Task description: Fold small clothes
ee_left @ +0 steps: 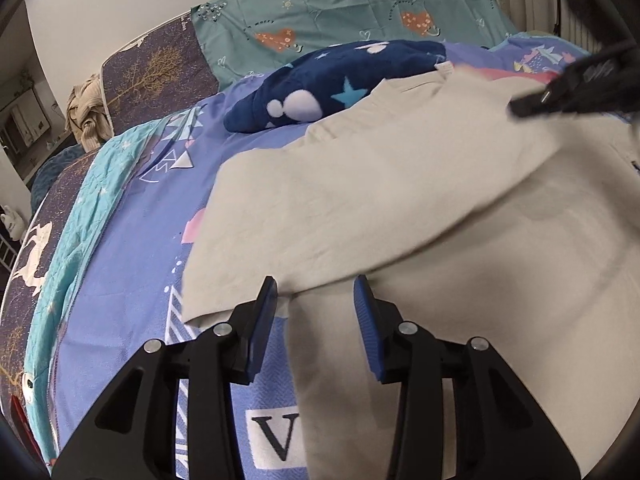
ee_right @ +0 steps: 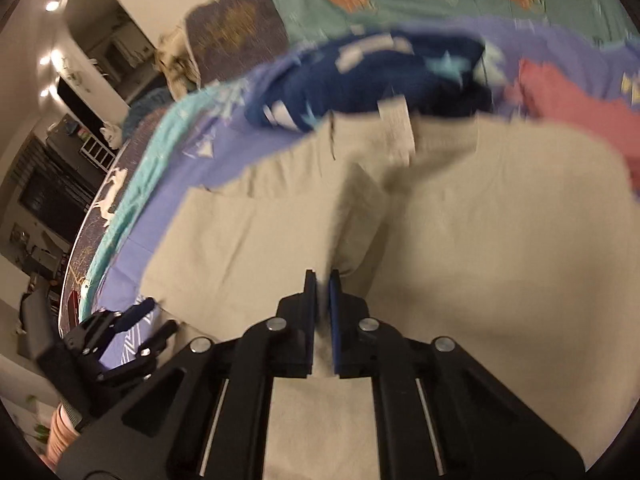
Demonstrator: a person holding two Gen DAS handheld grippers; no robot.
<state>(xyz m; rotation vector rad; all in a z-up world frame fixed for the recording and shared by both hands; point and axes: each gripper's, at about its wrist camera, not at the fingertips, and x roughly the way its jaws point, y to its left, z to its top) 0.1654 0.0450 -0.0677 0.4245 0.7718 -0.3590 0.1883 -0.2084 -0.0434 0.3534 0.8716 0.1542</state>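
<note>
We see a beige shirt [ee_left: 400, 184] spread on the bed [ee_left: 132, 248], our right gripper [ee_right: 323, 276] pinching a fold of it, our left gripper [ee_left: 316, 286] part open over its near edge.

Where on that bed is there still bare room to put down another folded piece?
Bare sheet lies left of the beige garment, bordered by the turquoise quilt, with more near the letter V. Behind the garment it is crowded: the navy star blanket and pink cloth.
</note>
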